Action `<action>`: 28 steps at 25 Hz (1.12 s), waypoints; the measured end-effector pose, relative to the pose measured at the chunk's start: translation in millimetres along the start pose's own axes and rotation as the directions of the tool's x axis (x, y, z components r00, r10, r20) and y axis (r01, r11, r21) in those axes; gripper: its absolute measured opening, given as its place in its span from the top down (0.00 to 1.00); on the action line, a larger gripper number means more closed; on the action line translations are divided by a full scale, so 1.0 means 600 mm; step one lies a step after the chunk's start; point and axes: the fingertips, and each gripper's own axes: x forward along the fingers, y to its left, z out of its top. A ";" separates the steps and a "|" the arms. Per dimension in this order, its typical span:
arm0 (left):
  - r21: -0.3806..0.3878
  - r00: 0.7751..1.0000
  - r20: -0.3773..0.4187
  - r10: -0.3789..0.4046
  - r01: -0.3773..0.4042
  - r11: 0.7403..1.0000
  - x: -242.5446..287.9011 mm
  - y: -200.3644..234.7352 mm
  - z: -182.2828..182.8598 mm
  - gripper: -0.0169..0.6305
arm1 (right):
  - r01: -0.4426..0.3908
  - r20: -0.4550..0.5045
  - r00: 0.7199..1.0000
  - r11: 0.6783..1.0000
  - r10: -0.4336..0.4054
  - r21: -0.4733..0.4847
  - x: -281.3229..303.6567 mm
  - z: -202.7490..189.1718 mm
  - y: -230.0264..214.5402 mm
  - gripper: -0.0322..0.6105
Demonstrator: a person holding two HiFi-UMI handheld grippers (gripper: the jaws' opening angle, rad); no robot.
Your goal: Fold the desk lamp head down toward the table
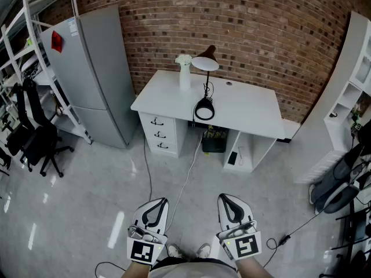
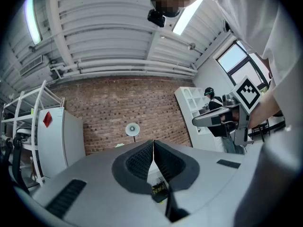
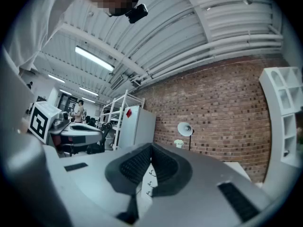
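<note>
White desk point(image 1: 246, 106) against the brick wall point(image 1: 261, 28) carries the desk lamp point(image 1: 205, 63): its black ring base sits near the front edge, and its head is raised by the back edge, beside a white vase point(image 1: 184, 74). The left gripper point(image 1: 158, 201) and right gripper point(image 1: 226, 197) hang well apart from the desk, each with its jaws pressed together on nothing.

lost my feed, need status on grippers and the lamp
Both shut, empty: left gripper, right gripper. Untouched lamp head raised, on desk across the floor. White vase close beside it; cable on floor ahead.
</note>
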 end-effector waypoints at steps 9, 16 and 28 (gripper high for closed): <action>-0.003 1.000 0.001 -0.006 0.006 1.000 0.000 -0.010 0.003 0.95 | 0.012 0.009 1.000 1.000 -0.012 0.014 -0.007 0.003 -0.005 0.92; -0.002 1.000 0.001 -0.010 0.010 1.000 0.006 -0.021 0.005 0.95 | 0.011 0.008 1.000 1.000 -0.011 0.021 -0.012 0.001 -0.013 0.92; -0.139 0.998 -0.008 0.057 -0.058 0.989 0.071 -0.057 0.006 0.95 | -0.031 0.019 0.999 0.998 0.030 0.052 -0.024 -0.014 -0.069 0.92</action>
